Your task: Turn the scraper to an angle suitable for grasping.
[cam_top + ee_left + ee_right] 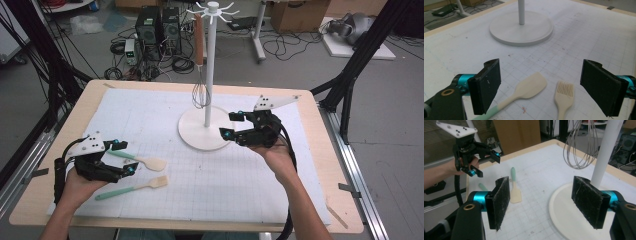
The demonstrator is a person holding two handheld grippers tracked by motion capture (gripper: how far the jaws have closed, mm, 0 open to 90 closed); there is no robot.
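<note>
A white hanging stand (210,70) rises from its round base (521,30) at mid table, and a wire whisk (200,92) with a brown handle hangs from one hook. A cream spatula (530,87) and a cream brush (564,93), both with mint handles, lie flat on the mat at the left. My left gripper (126,157) hovers open over the spatula's handle, and its jaws stand wide of both heads. My right gripper (233,125) stands open beside the base's right rim, nothing between its pads (586,200). The whisk (580,147) hangs ahead of it.
A white gridded mat (225,180) covers most of the wooden table (320,150). Black frame posts stand at the left and right of the table. Computer towers (160,25) and cables lie on the floor beyond the far edge.
</note>
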